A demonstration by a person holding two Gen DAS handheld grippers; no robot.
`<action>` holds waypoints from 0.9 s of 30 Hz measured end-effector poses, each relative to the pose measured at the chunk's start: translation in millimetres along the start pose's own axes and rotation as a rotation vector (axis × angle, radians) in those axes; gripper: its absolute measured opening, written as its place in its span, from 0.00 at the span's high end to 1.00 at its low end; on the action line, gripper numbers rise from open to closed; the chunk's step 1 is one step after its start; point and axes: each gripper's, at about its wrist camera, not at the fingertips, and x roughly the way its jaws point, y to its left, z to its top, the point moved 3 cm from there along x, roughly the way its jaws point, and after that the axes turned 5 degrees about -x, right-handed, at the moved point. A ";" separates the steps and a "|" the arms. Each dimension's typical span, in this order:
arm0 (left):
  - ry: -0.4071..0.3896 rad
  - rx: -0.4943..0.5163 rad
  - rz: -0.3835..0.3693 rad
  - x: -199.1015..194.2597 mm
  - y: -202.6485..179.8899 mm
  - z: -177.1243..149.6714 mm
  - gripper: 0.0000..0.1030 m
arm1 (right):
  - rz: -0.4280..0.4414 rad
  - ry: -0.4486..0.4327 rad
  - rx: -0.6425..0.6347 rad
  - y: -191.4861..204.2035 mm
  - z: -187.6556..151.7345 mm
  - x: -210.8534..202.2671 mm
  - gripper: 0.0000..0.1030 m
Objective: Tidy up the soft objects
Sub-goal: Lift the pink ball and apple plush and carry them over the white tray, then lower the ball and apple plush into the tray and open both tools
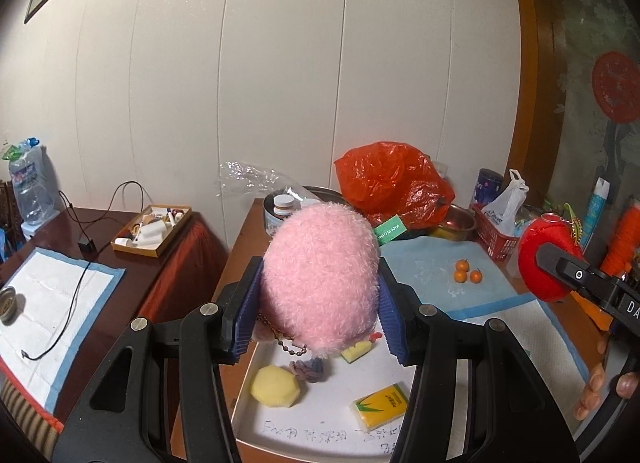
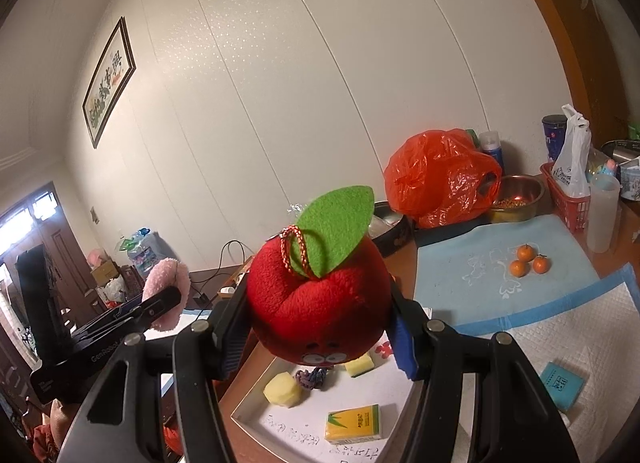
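Left wrist view, left to right. A dark wooden side table (image 1: 120, 239) carries a blue-edged white pad (image 1: 60, 303), a small round tin (image 1: 8, 303) and a cardboard box (image 1: 152, 229) filled with small oddments too small to name. The left tool (image 1: 320, 303) is clenched on a pink plush toy (image 1: 320, 275), its blue pads pressing both flanks; a ball chain (image 1: 290, 345) hangs beneath the toy. Below it, a white tray (image 1: 320, 415) on the main table (image 1: 248, 231) holds a yellow sponge ball (image 1: 275, 386), a purple knitted piece (image 1: 306, 369), a yellow-green sponge (image 1: 356, 351) and a yellow tissue pack (image 1: 380, 407). Behind stand an orange plastic bag (image 1: 392, 187), a metal bowl (image 1: 460, 219) and a red basket (image 1: 494, 237) containing a white bag (image 1: 506, 203). Three small oranges (image 1: 466, 275) lie on a blue cloth (image 1: 432, 267).

Right wrist view. The right tool (image 2: 320, 327) is clenched on a red plush apple (image 2: 320, 303) with a green felt leaf (image 2: 336, 229), held above the same tray (image 2: 256, 419). A blue booklet (image 2: 562, 385) lies on the white pad (image 2: 560, 331) at right. White panelled walls (image 2: 320, 83) bear a framed picture (image 2: 110, 81).
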 end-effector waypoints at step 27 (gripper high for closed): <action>0.356 -0.099 0.005 155.0 43.4 -83.9 0.48 | -0.102 0.343 -0.116 4.1 -91.4 109.0 0.40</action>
